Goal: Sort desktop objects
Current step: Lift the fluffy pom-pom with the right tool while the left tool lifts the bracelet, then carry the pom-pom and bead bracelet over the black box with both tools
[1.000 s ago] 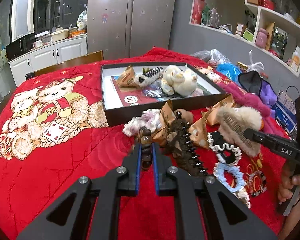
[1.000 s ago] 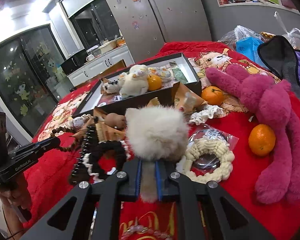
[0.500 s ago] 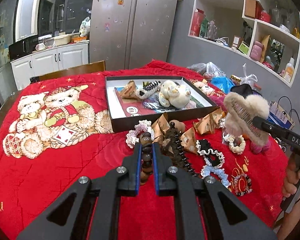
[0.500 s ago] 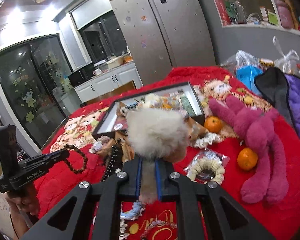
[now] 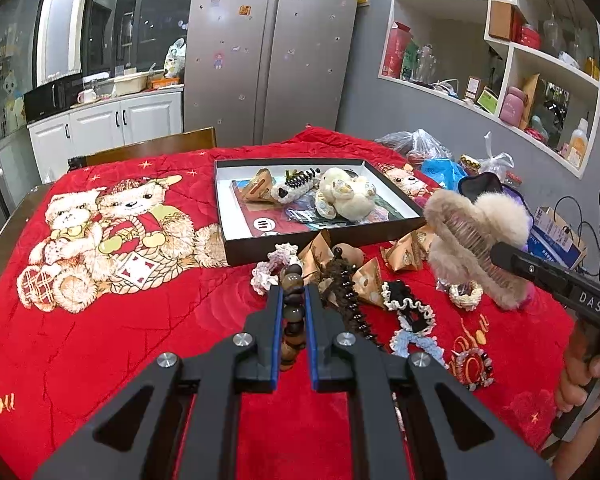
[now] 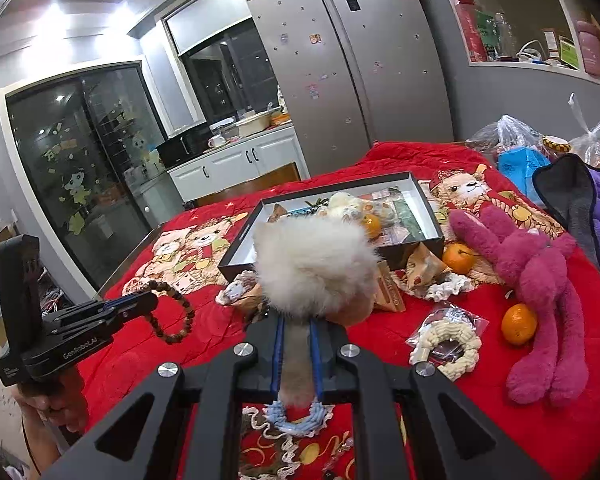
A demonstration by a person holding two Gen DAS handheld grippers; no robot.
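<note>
Both grippers were loaded at this point. Closest in, the left gripper (image 5: pixel 293 312) had its fingers clamped on a brown bead bracelet (image 5: pixel 293 312), lifted clear of the red blanket (image 5: pixel 140 320). The right gripper (image 6: pixel 296 352) had its fingers clamped on a fluffy hair claw (image 6: pixel 314 268), also held up in the air.

Just past the fingers sat the leftover pile: scrunchies (image 5: pixel 410 316), a dark claw clip (image 5: pixel 346 296), snack packets (image 5: pixel 366 280). Beyond that was the box (image 5: pixel 236 240), already holding a cream plush (image 5: pixel 346 198) and a few other bits.

My guess is both items were headed for the box. To do it well I'd bring each one over the rim and well inside before letting go, one hand at a time so they don't bump, and drop into a bare patch of the white floor, not on top of the plush. The bracelet dangles, so go low before releasing or it could catch on the box wall.

View differences: the right wrist view showed the bracelet as a full hanging loop (image 6: pixel 172 312), plus oranges (image 6: pixel 518 324) and a pink plush (image 6: pixel 540 292) that the left mostly missed. The left wrist view showed the claw's teeth (image 5: pixel 476 244), which the right view hid behind fluff.
</note>
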